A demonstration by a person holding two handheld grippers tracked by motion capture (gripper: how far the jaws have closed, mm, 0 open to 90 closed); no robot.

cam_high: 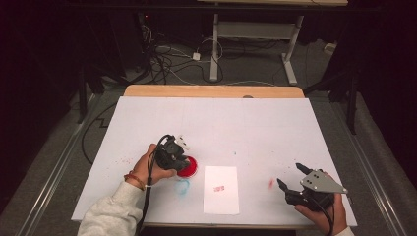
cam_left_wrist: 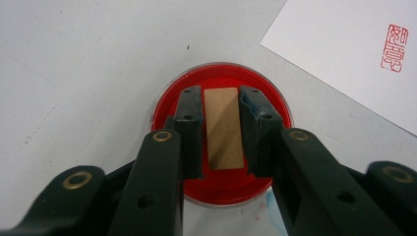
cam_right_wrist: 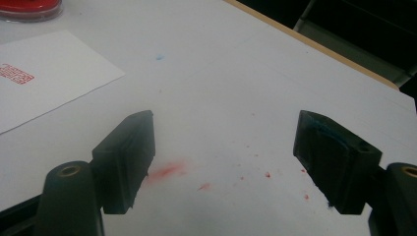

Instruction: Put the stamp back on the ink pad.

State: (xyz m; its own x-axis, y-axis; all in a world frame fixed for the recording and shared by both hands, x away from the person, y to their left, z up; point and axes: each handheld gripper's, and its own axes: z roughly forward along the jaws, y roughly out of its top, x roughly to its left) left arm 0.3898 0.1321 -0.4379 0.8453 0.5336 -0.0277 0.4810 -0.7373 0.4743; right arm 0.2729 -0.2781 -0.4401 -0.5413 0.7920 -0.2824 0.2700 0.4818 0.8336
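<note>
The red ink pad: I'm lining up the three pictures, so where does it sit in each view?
High view: red ink pad left of centre, partly under the left gripper.
Left gripper view: it lies mid-frame, under the wooden stamp between that gripper's jaws.
Right gripper view: only its edge, top-left corner.
Shared landmark: the white paper with its red seal print.

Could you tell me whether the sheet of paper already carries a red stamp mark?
Yes, the paper bears a red seal mark near its edge.
</note>
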